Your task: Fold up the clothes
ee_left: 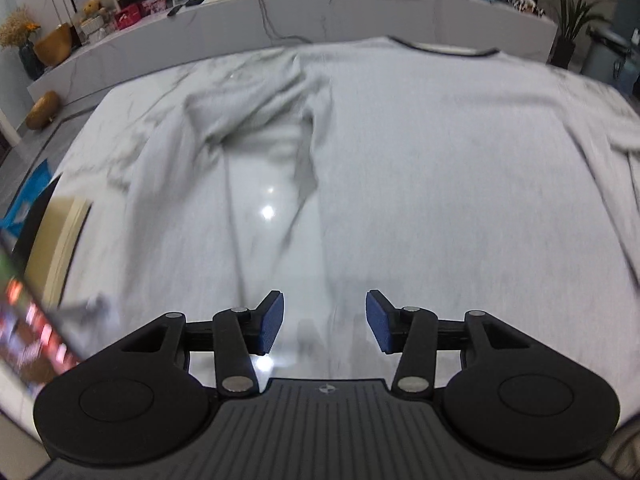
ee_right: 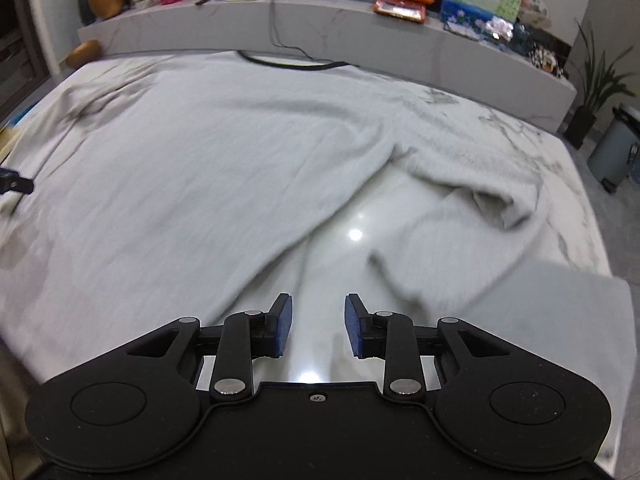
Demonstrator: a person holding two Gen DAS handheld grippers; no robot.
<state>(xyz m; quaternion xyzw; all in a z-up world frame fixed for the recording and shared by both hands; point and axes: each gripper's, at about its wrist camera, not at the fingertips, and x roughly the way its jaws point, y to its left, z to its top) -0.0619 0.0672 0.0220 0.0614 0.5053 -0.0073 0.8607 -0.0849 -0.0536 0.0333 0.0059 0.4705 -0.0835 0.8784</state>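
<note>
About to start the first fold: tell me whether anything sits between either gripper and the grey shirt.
Nothing visible does. The left gripper and the right gripper are both open, over bare patches of the marble table, with the grey shirt spread right beside and ahead of their fingers. Only glossy tabletop lies between.

The shirt [ee_left: 440,168] is soft, matt grey cloth with a dark ribbed collar [ee_right: 288,63]. The table [ee_right: 352,216] is glossy white marble-look stone that mirrors lamps. Both grippers [ee_left: 325,322] [ee_right: 319,326] are matt black plastic with metal rivets and rough blue pads [ee_left: 378,320].
</note>
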